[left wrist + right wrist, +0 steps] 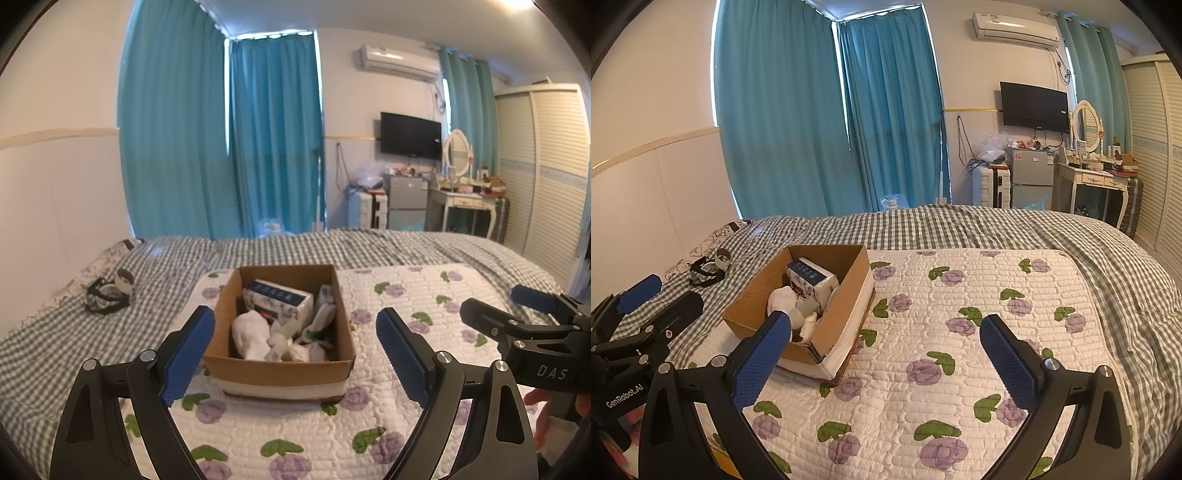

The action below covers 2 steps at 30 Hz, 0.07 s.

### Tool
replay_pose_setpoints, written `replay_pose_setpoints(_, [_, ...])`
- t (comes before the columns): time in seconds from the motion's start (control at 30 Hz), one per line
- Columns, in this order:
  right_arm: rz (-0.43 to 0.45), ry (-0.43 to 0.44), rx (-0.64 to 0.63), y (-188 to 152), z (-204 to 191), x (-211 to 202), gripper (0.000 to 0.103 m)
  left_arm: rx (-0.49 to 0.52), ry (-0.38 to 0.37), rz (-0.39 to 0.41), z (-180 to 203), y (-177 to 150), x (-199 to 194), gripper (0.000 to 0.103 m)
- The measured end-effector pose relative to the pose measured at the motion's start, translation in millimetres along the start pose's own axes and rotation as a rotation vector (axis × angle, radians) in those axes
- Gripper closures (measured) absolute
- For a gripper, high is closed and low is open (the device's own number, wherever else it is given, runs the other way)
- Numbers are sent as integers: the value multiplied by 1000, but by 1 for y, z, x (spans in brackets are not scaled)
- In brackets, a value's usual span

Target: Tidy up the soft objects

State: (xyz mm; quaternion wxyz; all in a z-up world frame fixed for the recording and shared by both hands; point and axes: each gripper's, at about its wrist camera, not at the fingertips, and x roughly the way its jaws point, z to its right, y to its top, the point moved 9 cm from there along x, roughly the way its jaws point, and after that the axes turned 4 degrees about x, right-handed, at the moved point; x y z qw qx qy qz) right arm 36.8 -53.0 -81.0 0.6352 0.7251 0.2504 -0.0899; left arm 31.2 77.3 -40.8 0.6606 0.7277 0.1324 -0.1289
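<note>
An open cardboard box [280, 363] sits on a white quilted mat with purple flowers [406, 295] on the bed. It holds a blue and white tissue pack [277, 299] and several white soft items [251, 334]. My left gripper [295, 354] is open and empty, its fingers on either side of the box, held just in front of it. My right gripper [886, 354] is open and empty over the mat, right of the box [834, 321]. The right gripper also shows at the right edge of the left wrist view [517, 314]; the left one shows at the left of the right wrist view [646, 310].
A black strap with a small white roll [110, 291] lies on the grey checked bedsheet [55, 332] left of the box. Beyond the bed are blue curtains [221, 147], a small fridge [406, 199], a dressing table [465, 206] and a wardrobe [546, 166].
</note>
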Motion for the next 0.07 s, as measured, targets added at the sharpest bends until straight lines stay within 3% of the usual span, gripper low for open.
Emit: replay_pose_setpoints(0.07, [0,1,2,0,0,0,0,2,6,-2,0,-1,0,13])
